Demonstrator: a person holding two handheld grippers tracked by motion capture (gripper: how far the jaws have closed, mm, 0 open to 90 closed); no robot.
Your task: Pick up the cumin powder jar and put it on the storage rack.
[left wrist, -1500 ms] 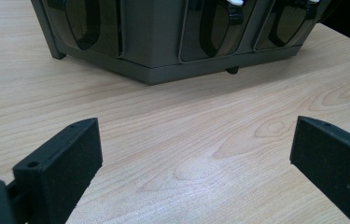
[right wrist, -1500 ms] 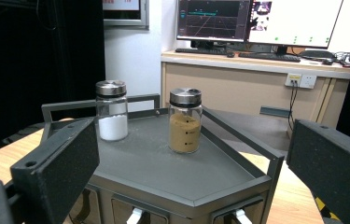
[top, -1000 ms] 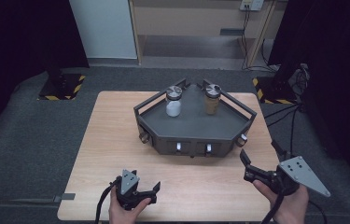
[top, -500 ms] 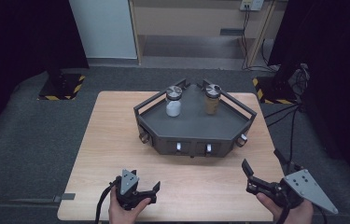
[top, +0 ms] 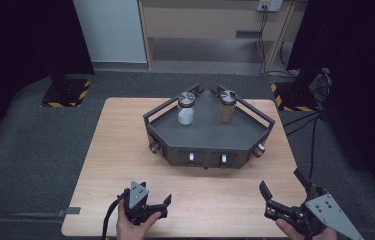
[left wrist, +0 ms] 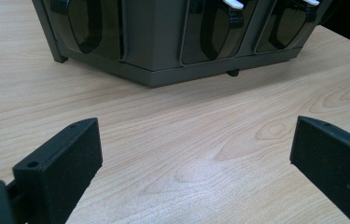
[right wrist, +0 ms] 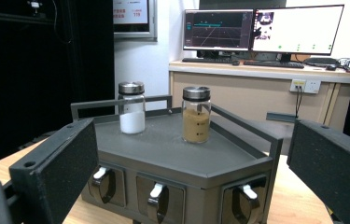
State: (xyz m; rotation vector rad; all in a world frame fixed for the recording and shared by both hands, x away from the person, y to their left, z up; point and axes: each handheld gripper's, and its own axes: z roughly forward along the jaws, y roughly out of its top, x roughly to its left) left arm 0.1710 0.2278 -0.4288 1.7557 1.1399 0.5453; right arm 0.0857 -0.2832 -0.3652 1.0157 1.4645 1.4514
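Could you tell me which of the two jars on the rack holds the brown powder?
The right jar; the left jar holds white powder.

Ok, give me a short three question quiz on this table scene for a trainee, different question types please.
1. True or false: both jars stand on top of the grey rack.
2. Which jar holds white powder? A) the jar with white contents nearer the left tongs B) the jar with brown contents nearer the right tongs
3. Fill in: both tongs are ____ and hold nothing.

Key: 1 true. 2 A. 3 open.
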